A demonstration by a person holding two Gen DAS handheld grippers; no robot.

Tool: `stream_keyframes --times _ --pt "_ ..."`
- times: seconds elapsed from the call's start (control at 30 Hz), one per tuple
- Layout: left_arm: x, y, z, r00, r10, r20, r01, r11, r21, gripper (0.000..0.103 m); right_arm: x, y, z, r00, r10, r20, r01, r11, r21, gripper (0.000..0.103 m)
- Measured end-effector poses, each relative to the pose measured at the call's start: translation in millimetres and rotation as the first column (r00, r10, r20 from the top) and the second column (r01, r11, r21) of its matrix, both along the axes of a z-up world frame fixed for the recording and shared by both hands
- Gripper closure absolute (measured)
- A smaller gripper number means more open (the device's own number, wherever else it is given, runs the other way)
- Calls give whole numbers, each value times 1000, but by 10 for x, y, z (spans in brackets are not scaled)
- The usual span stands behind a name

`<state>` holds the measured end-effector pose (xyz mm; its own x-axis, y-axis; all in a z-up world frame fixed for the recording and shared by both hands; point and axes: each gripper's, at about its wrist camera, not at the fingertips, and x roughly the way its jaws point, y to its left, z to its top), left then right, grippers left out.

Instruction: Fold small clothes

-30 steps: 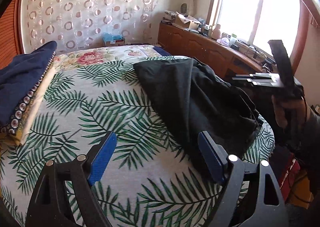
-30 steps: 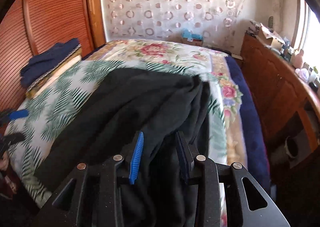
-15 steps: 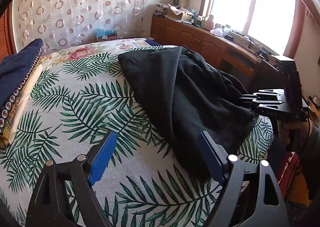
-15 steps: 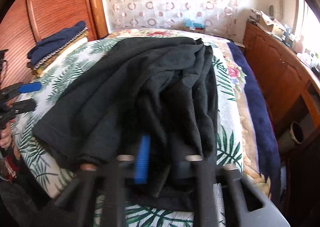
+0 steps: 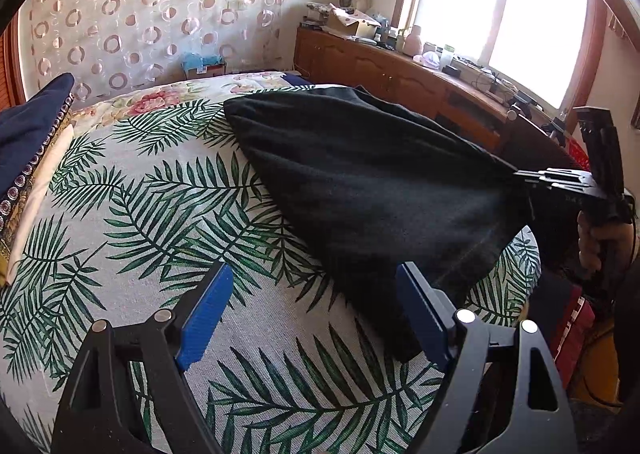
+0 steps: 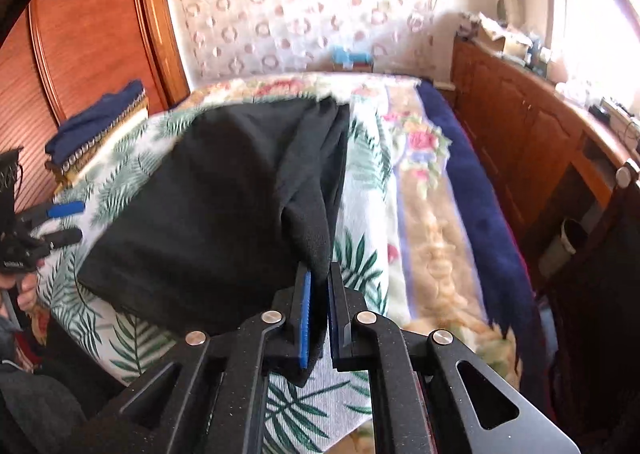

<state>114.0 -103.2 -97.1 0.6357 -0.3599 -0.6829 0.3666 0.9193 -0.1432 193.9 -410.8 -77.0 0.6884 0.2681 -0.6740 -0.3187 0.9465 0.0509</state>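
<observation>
A black garment [image 5: 360, 182] lies stretched over the palm-leaf bed cover [image 5: 152, 214]. My right gripper [image 6: 318, 282] is shut on the garment's near edge [image 6: 316, 254], with the cloth pinched between its blue pads. In the left wrist view the same right gripper [image 5: 524, 178] holds a corner pulled taut past the bed's right side. My left gripper [image 5: 312, 310] hovers open over the cover. Its right finger [image 5: 420, 314] stands by the garment's near corner, and its pads press on nothing. The left gripper [image 6: 66, 220] also shows at the left edge of the right wrist view.
A stack of folded clothes [image 5: 24, 134] with a navy piece on top sits at the bed's far left. A long wooden cabinet [image 5: 400, 70] with clutter runs under the window on the right. A navy blanket edge [image 6: 472, 190] borders the bed. A person's hand [image 5: 600, 246] grips the right handle.
My right gripper has shut on the garment's edge and drawn it back toward the bed's edge, pulling the cloth flatter and tauter. My left gripper stays open in much the same spot.
</observation>
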Motion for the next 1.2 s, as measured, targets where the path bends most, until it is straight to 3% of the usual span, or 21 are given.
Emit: stream_keyframes --times 0.07,0.23,0.33,0.57,0.77,0.97,1.1,1.2 --pt "0 3 -1 1000 4 -1 -4 1000 0 19 -1 34 -7 1000 4 3 -4 1000 -11 95" --pt "54 50 46 1000 17 14 -17 1000 6 19 54 95 128 998 12 55 -11 1000 -13 71" --pt "155 70 100 999 23 30 -23 1000 17 19 171 154 208 994 25 104 -24 1000 -4 65" --pt "512 54 174 998 35 53 -37 999 33 19 1068 462 312 993 58 102 -59 998 5 65" --pt "714 31 88 998 48 30 -49 998 48 19 2036 775 110 996 73 43 -71 997 -40 65" --pt "854 40 -71 998 56 -8 -55 996 73 19 2600 828 -88 997 76 -25 -77 996 -34 66" --pt "891 28 -129 998 51 -28 -49 996 71 19 2718 810 -55 990 141 -22 -140 990 22 96" --pt "890 -3 -155 999 41 -34 -39 996 74 19 2665 707 9 989 143 28 -144 989 31 100"
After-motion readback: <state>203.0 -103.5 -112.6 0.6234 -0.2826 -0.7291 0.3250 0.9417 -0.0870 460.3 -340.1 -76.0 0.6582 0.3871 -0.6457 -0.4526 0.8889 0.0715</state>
